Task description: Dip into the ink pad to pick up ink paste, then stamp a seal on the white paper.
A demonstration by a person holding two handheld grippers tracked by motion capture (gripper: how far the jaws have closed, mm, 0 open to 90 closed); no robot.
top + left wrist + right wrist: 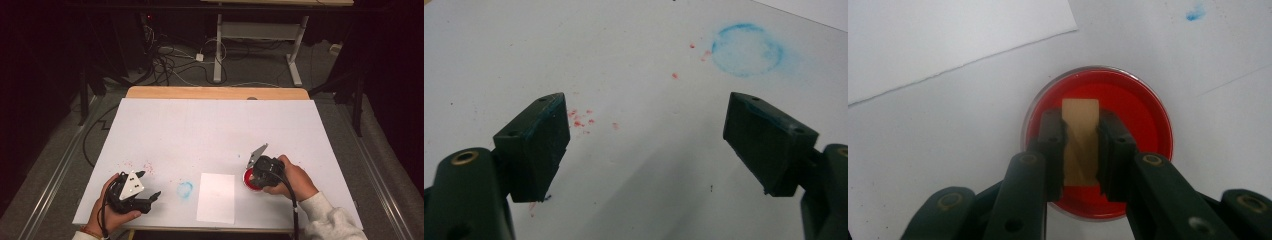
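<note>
1. The wooden block (1081,142) is clamped between the jaws of the right hand-held gripper (1081,150), directly over the red dish (1143,107). Its long axis runs along the jaws, pointing down into the dish.
2. The red dish is a shallow round container with a clear rim, and its inside is covered in red, probably ink or paint. Whether the block's lower end touches the red surface cannot be told.
3. The sheet of paper (216,197) lies just left of the dish on the table (210,130), so a stamping move would likely carry the block leftward.
4. A blue ring mark (184,189) sits on the far side of the paper from the dish, with red specks (580,120) farther left.
5. The left hand-held gripper (146,192) rests well left of the dish, its jaws wide apart and holding nothing. The right one is far nearer the dish.
</note>
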